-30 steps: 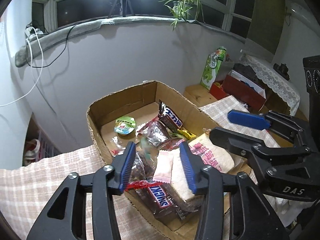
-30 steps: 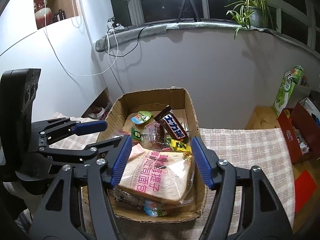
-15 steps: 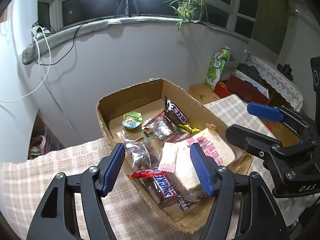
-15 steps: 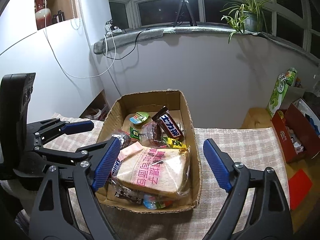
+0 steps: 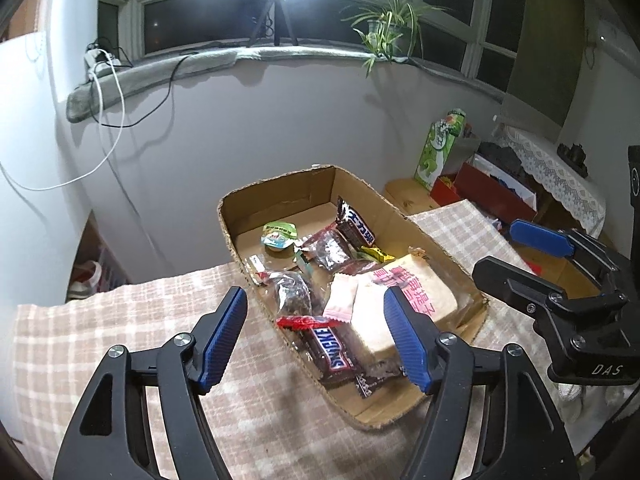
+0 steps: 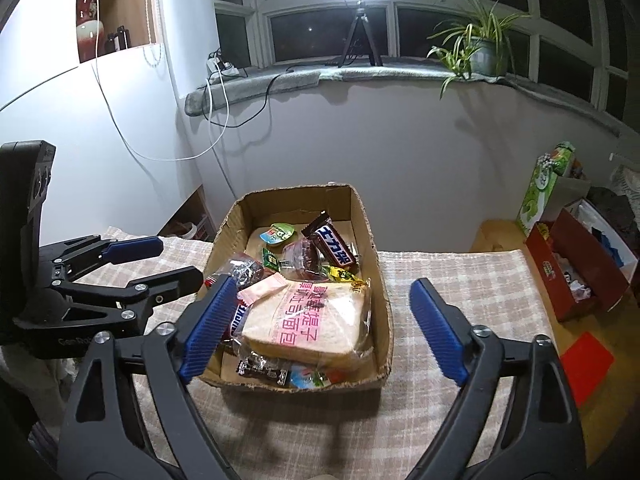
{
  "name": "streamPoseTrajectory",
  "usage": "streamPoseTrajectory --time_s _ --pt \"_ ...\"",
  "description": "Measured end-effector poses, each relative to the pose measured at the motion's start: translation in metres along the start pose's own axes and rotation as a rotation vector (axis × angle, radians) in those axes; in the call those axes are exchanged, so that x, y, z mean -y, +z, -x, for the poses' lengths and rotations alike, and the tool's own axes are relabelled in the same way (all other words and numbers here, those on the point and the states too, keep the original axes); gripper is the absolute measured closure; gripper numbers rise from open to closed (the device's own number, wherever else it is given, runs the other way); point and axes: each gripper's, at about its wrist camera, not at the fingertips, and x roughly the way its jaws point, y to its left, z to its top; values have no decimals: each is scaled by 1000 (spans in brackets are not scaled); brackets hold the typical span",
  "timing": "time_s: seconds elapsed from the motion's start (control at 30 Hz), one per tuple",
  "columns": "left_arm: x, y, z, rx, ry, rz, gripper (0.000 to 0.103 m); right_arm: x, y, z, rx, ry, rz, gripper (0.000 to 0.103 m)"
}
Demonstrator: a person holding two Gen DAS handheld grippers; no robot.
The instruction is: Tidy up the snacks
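An open cardboard box point(image 5: 280, 196) point(image 6: 378, 276) sits on the checked tablecloth and holds several snacks. A bagged bread slice point(image 5: 416, 292) point(image 6: 312, 320) lies at its near end beside a Snickers bar point(image 5: 332, 350), a pink sachet point(image 5: 340, 298) point(image 6: 262, 288), a dark chocolate bar point(image 5: 354, 226) point(image 6: 334, 248) and a green jelly cup point(image 5: 278, 236) point(image 6: 276, 234). My left gripper point(image 5: 316, 336) is open and empty, above the box's near-left corner. My right gripper point(image 6: 322, 326) is open and empty, above the box's near end. Each gripper shows in the other's view: the right one point(image 5: 516, 252), the left one point(image 6: 168, 262).
A checked cloth point(image 5: 120, 340) point(image 6: 460, 280) covers the table. A red box point(image 6: 576, 264) and a green carton point(image 6: 544, 184) stand on a low shelf at the right. A white wall, a windowsill with cables and a potted plant point(image 6: 476, 48) are behind.
Both grippers have opened wider and drawn back and up from the box. The snacks in the box have not moved.
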Motion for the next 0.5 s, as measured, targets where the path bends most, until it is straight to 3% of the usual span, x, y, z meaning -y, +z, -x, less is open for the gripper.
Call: streamPoseTrajectory --time_s 0.23,0.37,0.5 --pt "2 -11 23 34 13 12 33 -8 -5 25 45 -37 2 2" --pt "2 -18 34 51 28 22 24 -16 -9 38 65 -72 17 1" --pt "4 -23 43 62 50 19 23 -20 -15 45 71 -89 15 1"
